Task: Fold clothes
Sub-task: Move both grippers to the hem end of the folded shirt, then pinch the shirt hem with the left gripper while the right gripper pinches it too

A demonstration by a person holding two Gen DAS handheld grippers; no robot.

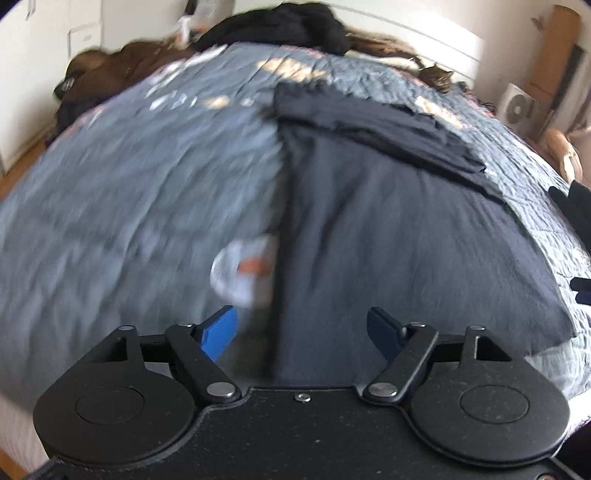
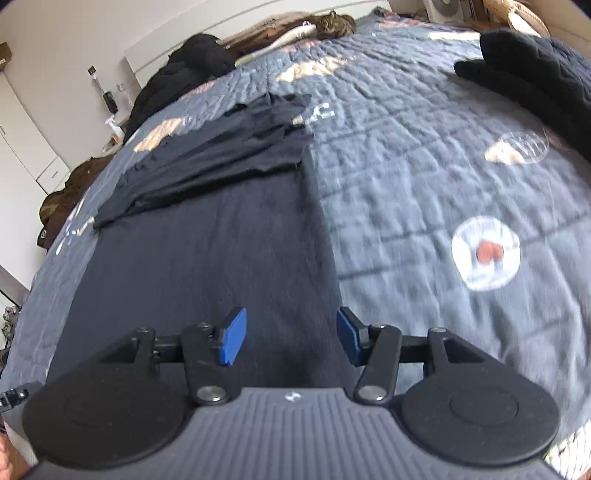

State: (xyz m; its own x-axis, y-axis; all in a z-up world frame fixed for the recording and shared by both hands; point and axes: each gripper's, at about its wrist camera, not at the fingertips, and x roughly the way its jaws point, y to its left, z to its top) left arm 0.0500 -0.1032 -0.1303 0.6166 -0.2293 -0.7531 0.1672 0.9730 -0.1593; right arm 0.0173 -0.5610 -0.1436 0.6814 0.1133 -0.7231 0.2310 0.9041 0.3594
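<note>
A dark navy garment lies flat on a grey-blue quilt, with its far part folded back into a crumpled band. It also shows in the right wrist view, with the folded band at its far end. My left gripper is open and empty, over the garment's near left edge. My right gripper is open and empty, over the garment's near right edge. The left wrist view is motion-blurred.
A black clothes pile and brown fabric lie at the bed's far end. A black garment lies on the quilt at far right. A cat rests near the headboard. A white fan stands beside the bed.
</note>
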